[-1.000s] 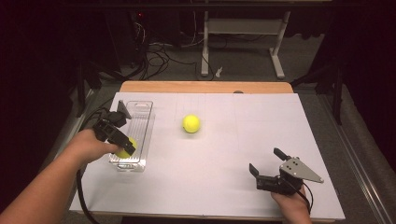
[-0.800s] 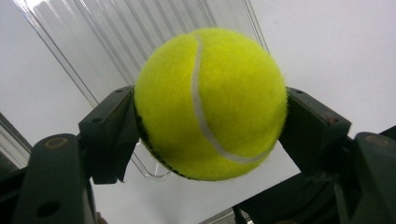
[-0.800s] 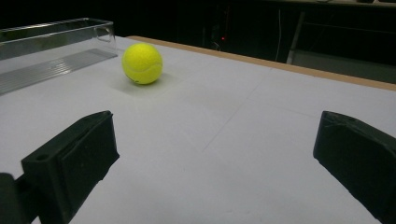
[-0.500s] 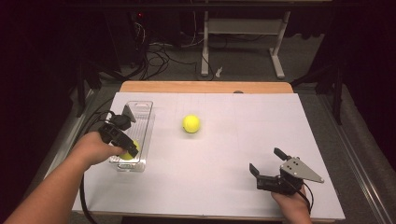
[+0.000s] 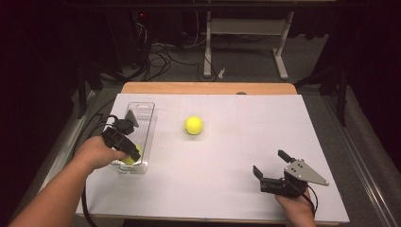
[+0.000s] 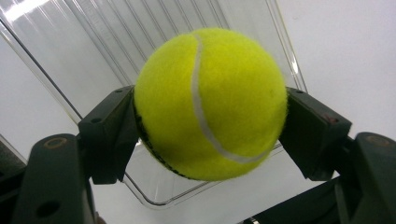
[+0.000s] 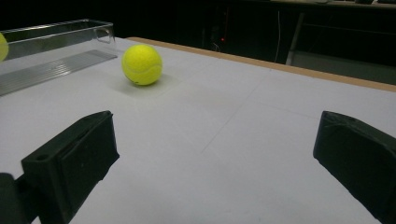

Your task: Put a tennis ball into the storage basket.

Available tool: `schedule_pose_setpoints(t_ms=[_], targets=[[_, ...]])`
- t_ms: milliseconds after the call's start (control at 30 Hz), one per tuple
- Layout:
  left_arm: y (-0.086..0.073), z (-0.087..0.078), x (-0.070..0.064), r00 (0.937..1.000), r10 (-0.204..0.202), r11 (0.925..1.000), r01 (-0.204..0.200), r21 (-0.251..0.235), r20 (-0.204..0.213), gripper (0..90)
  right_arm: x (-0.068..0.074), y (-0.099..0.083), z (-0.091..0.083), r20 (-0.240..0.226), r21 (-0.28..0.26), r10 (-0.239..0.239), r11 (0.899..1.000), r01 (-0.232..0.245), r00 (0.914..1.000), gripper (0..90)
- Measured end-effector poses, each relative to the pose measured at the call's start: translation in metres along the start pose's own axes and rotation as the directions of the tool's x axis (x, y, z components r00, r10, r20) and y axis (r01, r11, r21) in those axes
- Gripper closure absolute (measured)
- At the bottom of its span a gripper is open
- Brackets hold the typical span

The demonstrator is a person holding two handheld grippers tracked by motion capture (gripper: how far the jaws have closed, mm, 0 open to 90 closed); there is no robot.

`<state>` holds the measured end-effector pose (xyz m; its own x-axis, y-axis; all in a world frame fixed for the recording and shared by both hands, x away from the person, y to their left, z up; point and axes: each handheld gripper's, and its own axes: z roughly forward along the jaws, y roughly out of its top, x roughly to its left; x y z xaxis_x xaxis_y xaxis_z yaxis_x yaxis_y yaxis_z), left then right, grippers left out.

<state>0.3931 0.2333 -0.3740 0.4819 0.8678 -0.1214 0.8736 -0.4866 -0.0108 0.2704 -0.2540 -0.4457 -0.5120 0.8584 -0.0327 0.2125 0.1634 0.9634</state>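
Note:
My left gripper [image 5: 126, 150] is shut on a yellow tennis ball [image 5: 133, 156] over the near end of a clear plastic tray [image 5: 144, 120]. In the left gripper view the ball [image 6: 210, 102] sits squeezed between both black jaws, with the tray's ribbed floor [image 6: 116, 42] just beyond it. A second tennis ball [image 5: 194, 125] lies loose on the white table [image 5: 236, 142], to the right of the tray. My right gripper [image 5: 272, 169] rests near the table's front right, open and holding nothing. The right gripper view has the loose ball [image 7: 142, 64] far ahead to the left, with the tray [image 7: 56, 28] behind it.
A wooden strip [image 5: 208, 88] borders the table's far edge. Beyond it are a dark floor with cables [image 5: 161, 56] and a white stand's legs [image 5: 246, 47]. Bare white surface spreads between the two grippers.
My left gripper, with the ball in it, has shifted slightly toward the tray's near end. The right gripper and the loose ball have stayed put.

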Motion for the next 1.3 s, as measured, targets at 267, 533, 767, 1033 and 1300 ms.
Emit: schedule_pose_setpoints(t_ms=[267, 533, 767, 1033, 1300], targets=[[-0.002, -0.002, 0.000, 1.0000, -0.002, 0.9998, 0.002, -0.019, 0.003, 26.2, 0.001, 0.000, -0.001, 0.001, -0.003, 0.000, 1.000, 0.000, 1.0000, 0.3], [-0.003, -0.005, -0.001, 1.0000, 0.004, 0.9997, -0.004, -0.025, 0.006, 26.1, 0.000, 0.000, -0.001, 0.001, -0.003, 0.004, 1.000, -0.004, 1.0000, 0.3], [-0.005, -0.014, -0.002, 0.9995, 0.003, 0.9989, -0.001, -0.046, 0.030, 20.2, -0.001, 0.000, -0.001, 0.001, -0.003, 0.005, 1.000, -0.005, 1.0000, 0.3], [-0.005, -0.032, -0.011, 0.9978, 0.031, 0.9965, -0.027, -0.079, 0.058, 1.0, 0.000, 0.001, -0.001, 0.001, -0.005, 0.005, 1.000, -0.005, 1.0000, 0.3], [-0.003, -0.030, -0.013, 0.9973, 0.030, 0.9975, -0.026, -0.066, 0.068, 0.7, -0.001, 0.001, -0.002, 0.002, -0.007, 0.005, 1.000, -0.005, 1.0000, 0.3]])
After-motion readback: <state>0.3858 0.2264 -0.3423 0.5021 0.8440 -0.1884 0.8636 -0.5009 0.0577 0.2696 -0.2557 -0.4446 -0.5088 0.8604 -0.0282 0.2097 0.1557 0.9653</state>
